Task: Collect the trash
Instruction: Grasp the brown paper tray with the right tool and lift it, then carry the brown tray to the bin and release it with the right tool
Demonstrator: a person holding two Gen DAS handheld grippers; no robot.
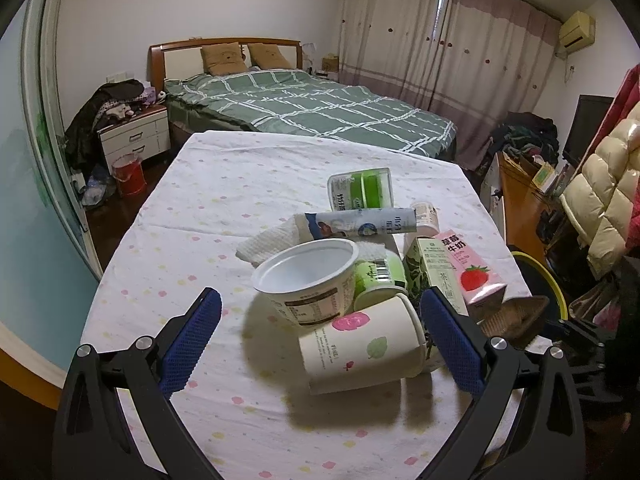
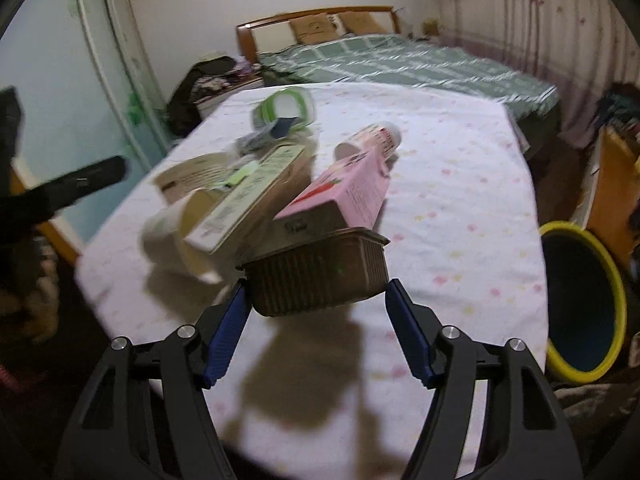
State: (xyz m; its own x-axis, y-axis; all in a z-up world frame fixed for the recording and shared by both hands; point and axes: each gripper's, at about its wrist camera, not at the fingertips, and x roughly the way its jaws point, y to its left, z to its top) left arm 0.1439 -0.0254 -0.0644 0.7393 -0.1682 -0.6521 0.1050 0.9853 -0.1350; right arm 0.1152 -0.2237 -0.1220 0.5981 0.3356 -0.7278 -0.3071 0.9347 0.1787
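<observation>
A pile of trash lies on the table (image 1: pixel 208 216). It holds a white plastic tub (image 1: pixel 308 276), a paper cup (image 1: pixel 360 348) on its side, a pink strawberry milk carton (image 1: pixel 468 264), a green carton (image 1: pixel 434 270), a tube (image 1: pixel 360 222) and a green-white box (image 1: pixel 360 190). My left gripper (image 1: pixel 320 312) is open above the tub and the cup. My right gripper (image 2: pixel 318 292) is shut on a brown ribbed tray (image 2: pixel 320 276) and holds it above the table; the tray also shows in the left wrist view (image 1: pixel 514 316). The pink carton (image 2: pixel 344 196) lies just beyond it.
A yellow-rimmed bin (image 2: pixel 584 304) stands on the floor at the table's right side. A bed (image 1: pixel 304 108) stands beyond the table. A nightstand (image 1: pixel 134 138) and a red bucket (image 1: pixel 128 174) are at the far left. Coats (image 1: pixel 604 184) hang at the right.
</observation>
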